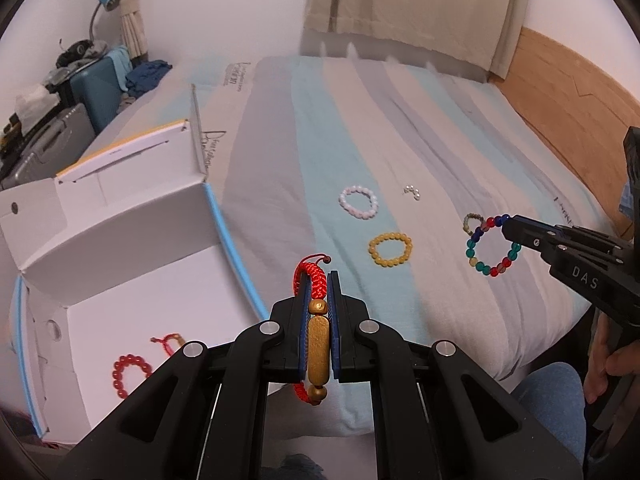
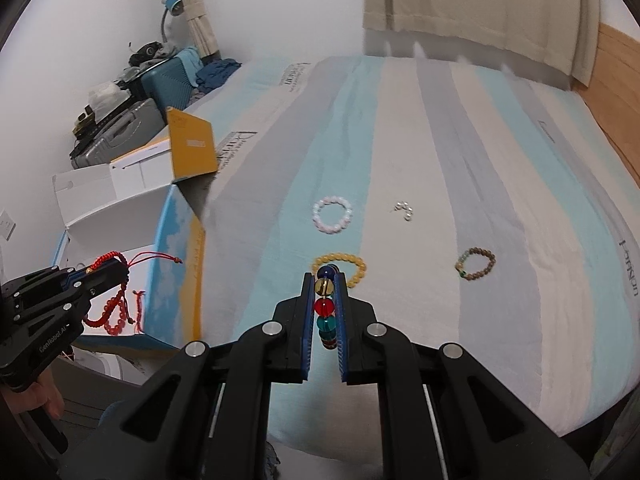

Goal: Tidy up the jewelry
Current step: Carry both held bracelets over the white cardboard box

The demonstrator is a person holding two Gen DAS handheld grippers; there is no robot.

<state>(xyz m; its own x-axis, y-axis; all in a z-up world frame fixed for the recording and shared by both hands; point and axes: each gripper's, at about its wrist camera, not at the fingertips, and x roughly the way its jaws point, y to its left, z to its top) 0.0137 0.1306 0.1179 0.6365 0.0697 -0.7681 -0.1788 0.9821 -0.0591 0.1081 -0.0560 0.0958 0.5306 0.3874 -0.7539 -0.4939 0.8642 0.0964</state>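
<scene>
**Both grippers clamped on bracelets; remaining jewelry on striped bedspread**

Left gripper (image 1: 319, 300): fingers closed on a red braided cord bracelet (image 1: 316, 284) with a gold bar and gold beads. The bar sits lengthwise between the blue pads at lower centre of the left wrist view; the cord loop projects beyond the fingertips. In the right wrist view this gripper appears at lower left, in front of the open box.

Right gripper (image 2: 325, 280): fingers closed on a multicolour glass bead bracelet (image 2: 325, 308). Blue, amber, red and teal beads line up between the pads at lower centre. In the left wrist view the bracelet hangs as an open ring from the fingertips at right of frame.

Open white box (image 1: 132, 276): left of frame, resting on the bed's left edge, lid flap raised. A red bead bracelet (image 1: 130, 372) and a thin red cord piece (image 1: 168, 340) lie on its floor.

Striped bedspread (image 2: 500, 240), items lying apart from one another:
- Pink-white bead bracelet (image 2: 333, 215), centre of frame.
- Yellow bead bracelet (image 2: 356, 266), just below it, partly hidden by the right gripper's fingertips.
- Small cluster of pearl-like pieces (image 2: 404, 210), right of centre; exact type cannot be told.
- Brown bead bracelet (image 2: 475, 264), right of centre, with green beads at its left side.
</scene>
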